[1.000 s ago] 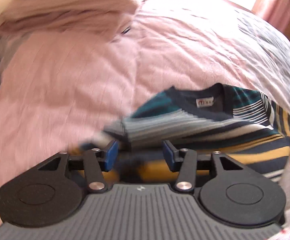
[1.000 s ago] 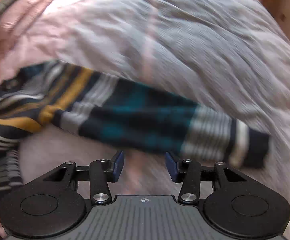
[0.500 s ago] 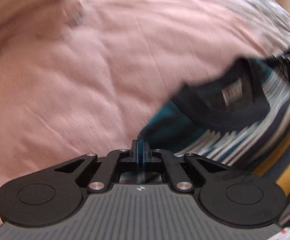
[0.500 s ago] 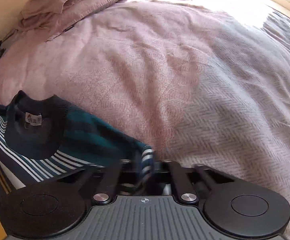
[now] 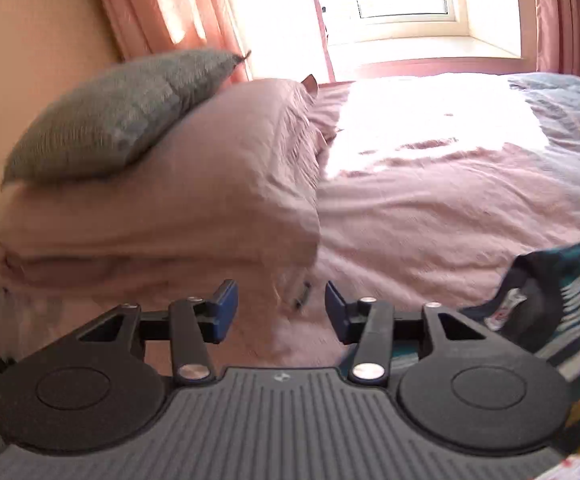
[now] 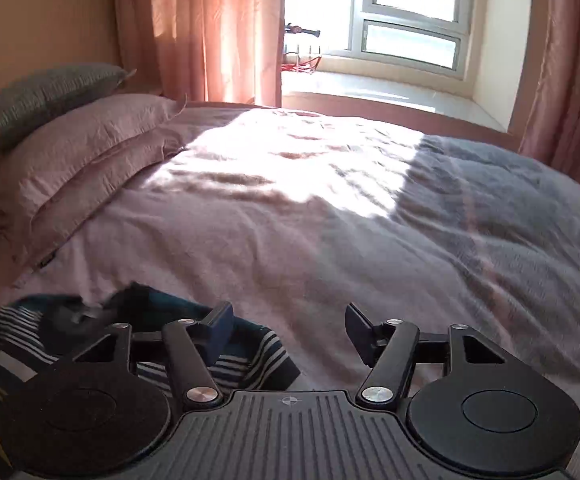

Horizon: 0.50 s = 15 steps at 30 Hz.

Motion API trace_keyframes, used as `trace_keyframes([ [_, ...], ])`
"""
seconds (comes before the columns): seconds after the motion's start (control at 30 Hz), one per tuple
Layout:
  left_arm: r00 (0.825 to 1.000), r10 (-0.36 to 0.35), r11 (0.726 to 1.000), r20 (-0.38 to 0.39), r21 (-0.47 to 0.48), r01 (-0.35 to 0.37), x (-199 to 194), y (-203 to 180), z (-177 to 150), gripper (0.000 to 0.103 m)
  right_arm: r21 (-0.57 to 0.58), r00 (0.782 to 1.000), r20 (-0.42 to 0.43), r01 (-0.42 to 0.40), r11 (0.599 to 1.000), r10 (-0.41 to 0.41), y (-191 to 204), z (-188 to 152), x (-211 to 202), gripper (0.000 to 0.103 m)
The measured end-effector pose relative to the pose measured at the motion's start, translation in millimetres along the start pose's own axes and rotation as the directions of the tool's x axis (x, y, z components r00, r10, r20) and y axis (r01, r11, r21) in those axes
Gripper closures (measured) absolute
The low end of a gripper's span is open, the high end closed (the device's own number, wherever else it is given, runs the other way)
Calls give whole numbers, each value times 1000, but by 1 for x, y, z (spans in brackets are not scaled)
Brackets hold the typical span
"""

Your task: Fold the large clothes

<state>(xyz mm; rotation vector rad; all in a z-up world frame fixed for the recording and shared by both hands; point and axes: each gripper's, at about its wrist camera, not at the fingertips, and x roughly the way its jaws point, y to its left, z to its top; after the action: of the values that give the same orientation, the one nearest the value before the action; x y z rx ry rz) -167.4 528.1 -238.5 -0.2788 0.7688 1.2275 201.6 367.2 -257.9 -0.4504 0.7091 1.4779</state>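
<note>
Left wrist: we note a striped knit sweater (image 5: 562, 300), dark collar, crumpled at near right on the pink quilted bed (image 5: 430, 208); left claw (image 5: 281, 307) spread wide, empty.

Right wrist: sweater (image 6: 138, 344) near left beneath us; right claw (image 6: 289, 330) wide apart, gripping nothing.

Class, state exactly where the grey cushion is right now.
The grey cushion sits at the head of the bed, upper left in both views, lying on top of the stacked pink pillows against the wall, left of the curtain.
</note>
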Motion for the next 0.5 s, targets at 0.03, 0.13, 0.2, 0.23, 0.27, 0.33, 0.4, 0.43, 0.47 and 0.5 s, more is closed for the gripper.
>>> trace_keyframes([
  [0.03, 999, -40, 999, -34, -21, 39, -13, 7, -22, 61, 55, 998, -28, -54, 997, 55, -10, -20, -21, 44],
  [0.13, 970, -190, 979, -154, -99, 176, -66, 29, -106, 62, 169, 969, -155, -169, 971, 195, -28, -107, -82, 44],
  [0.2, 925, -285, 951, -251, -191, 242, -105, 39, -167, 62, 270, 935, -260, -172, 947, 243, -32, -175, -122, 44],
  [0.23, 898, -324, 937, -297, -233, 261, -127, 41, -198, 62, 333, 917, -306, -151, 931, 258, -35, -207, -140, 44],
  [0.27, 872, -359, 921, -334, -280, 272, -150, 44, -229, 62, 409, 896, -343, -128, 904, 283, -35, -245, -161, 44],
  [0.33, 817, -422, 882, -392, -387, 270, -190, 48, -280, 61, 510, 878, -383, -58, 858, 287, -32, -298, -193, 44],
  [0.4, 782, -460, 845, -421, -479, 239, -218, 49, -318, 53, 583, 880, -397, 23, 812, 261, -30, -336, -213, 44],
  [0.43, 763, -486, 819, -426, -526, 227, -228, 48, -332, 44, 648, 900, -352, 35, 761, 258, -31, -349, -220, 44],
  [0.47, 747, -511, 794, -425, -565, 222, -232, 45, -344, 39, 708, 919, -303, 38, 705, 254, -31, -358, -223, 44],
  [0.5, 732, -537, 767, -418, -604, 218, -234, 41, -355, 39, 766, 934, -260, 45, 641, 245, -31, -363, -224, 44],
])
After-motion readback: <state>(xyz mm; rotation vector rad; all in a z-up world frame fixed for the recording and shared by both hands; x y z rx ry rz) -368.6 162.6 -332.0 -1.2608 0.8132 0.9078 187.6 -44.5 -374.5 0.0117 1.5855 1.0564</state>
